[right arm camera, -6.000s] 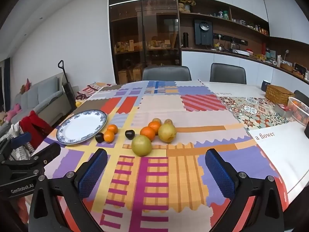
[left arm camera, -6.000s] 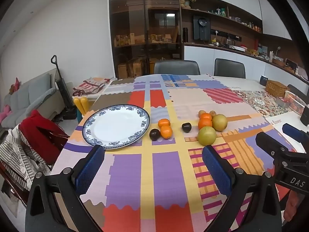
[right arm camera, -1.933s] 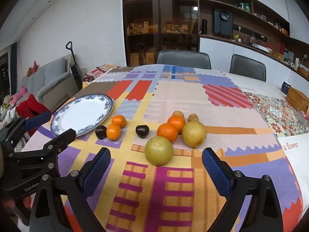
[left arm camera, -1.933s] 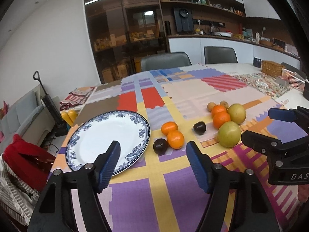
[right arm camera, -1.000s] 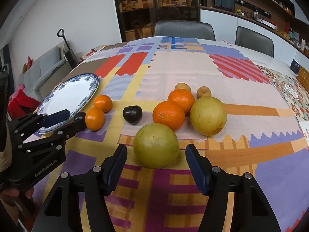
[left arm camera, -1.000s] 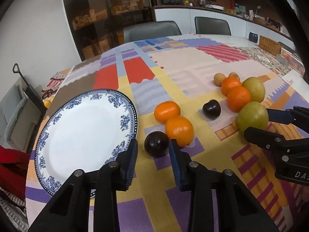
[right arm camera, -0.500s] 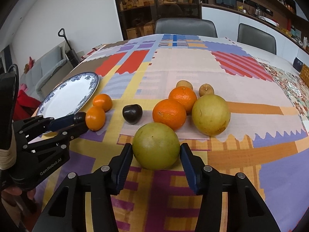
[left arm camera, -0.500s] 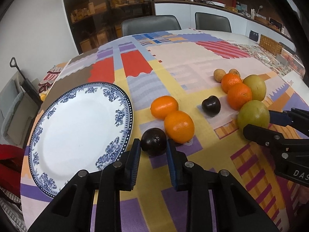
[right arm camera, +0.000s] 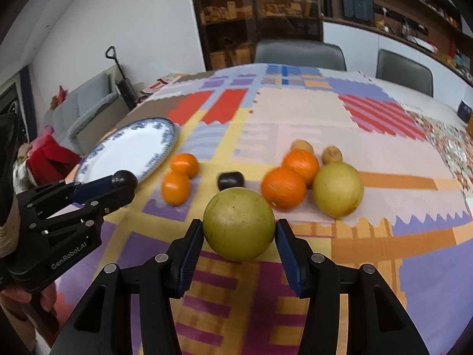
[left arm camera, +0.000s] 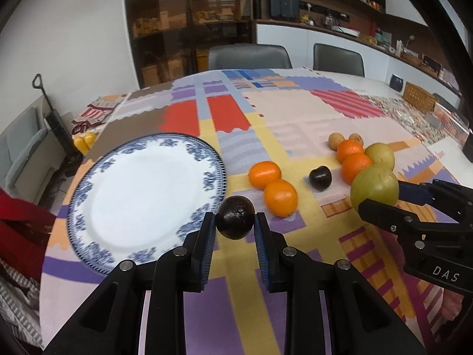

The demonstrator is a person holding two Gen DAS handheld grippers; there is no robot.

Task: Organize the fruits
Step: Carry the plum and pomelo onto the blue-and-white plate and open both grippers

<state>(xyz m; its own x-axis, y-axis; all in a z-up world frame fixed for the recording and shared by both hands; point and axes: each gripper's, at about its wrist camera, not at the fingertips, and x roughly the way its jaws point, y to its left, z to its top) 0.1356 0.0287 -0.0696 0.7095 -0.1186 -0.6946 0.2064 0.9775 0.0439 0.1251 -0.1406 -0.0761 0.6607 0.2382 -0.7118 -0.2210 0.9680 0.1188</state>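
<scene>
My left gripper [left arm camera: 235,222] is shut on a dark round fruit [left arm camera: 235,221] and holds it above the cloth, by the right rim of the blue-patterned white plate [left arm camera: 88,189]. My right gripper [right arm camera: 239,233] is shut on a large yellow-green fruit [right arm camera: 239,223] and holds it lifted. It also shows in the left wrist view [left arm camera: 374,188]. On the cloth lie two small oranges [left arm camera: 280,197], a second dark fruit [left arm camera: 320,178], two bigger oranges [right arm camera: 283,188], another yellow-green fruit [right arm camera: 338,188] and two small brown fruits [right arm camera: 331,154].
The table has a patchwork cloth [left arm camera: 230,112]. Two grey chairs [left arm camera: 248,56] stand at the far side. A wicker basket [left arm camera: 418,97] sits at the far right. A red garment [left arm camera: 20,222] lies beyond the left edge.
Both grippers closed on their fruits and have lifted them: the left on the dark fruit, the right on the yellow-green one.
</scene>
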